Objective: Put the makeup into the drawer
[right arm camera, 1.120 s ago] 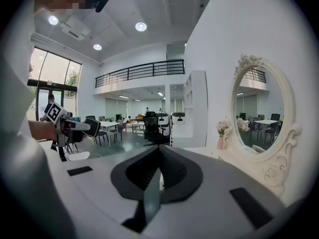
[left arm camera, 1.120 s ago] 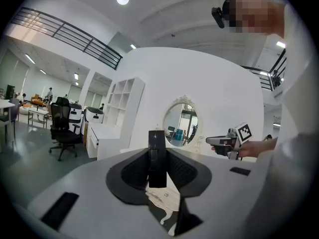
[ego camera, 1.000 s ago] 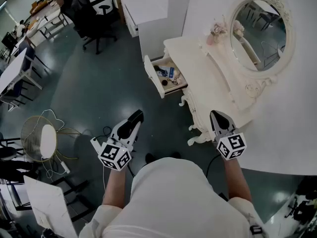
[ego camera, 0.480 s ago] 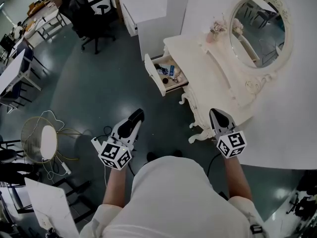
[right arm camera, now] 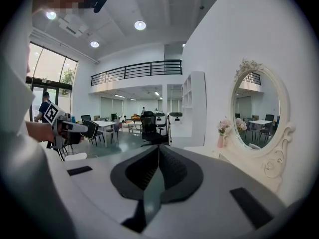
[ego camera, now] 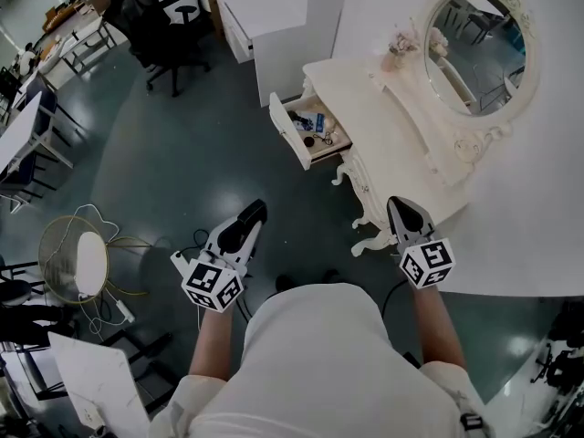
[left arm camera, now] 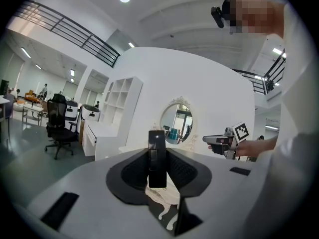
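Observation:
My left gripper (ego camera: 253, 213) is shut on a slim black makeup case (left arm camera: 157, 158), which stands upright between its jaws. It hangs over the dark floor, well short of the open drawer (ego camera: 315, 130) of the cream dressing table (ego camera: 383, 126). Several small makeup items lie in that drawer, which is pulled out to the left. My right gripper (ego camera: 401, 210) is shut with nothing in it, and it hovers near the table's curved leg. Each gripper shows in the other's view: the right gripper (left arm camera: 224, 141) and the left gripper (right arm camera: 62, 126).
An oval mirror (ego camera: 474, 48) and a small vase of flowers (ego camera: 399, 48) stand on the dressing table. A white cabinet (ego camera: 265, 16) is behind it and a black office chair (ego camera: 151, 26) is farther left. A gold wire stool (ego camera: 78, 263) and cables lie on the floor at my left.
The dressing table and drawer have shifted slightly up and right in the head view. Both grippers keep the same pose, and the black case stays in the left one.

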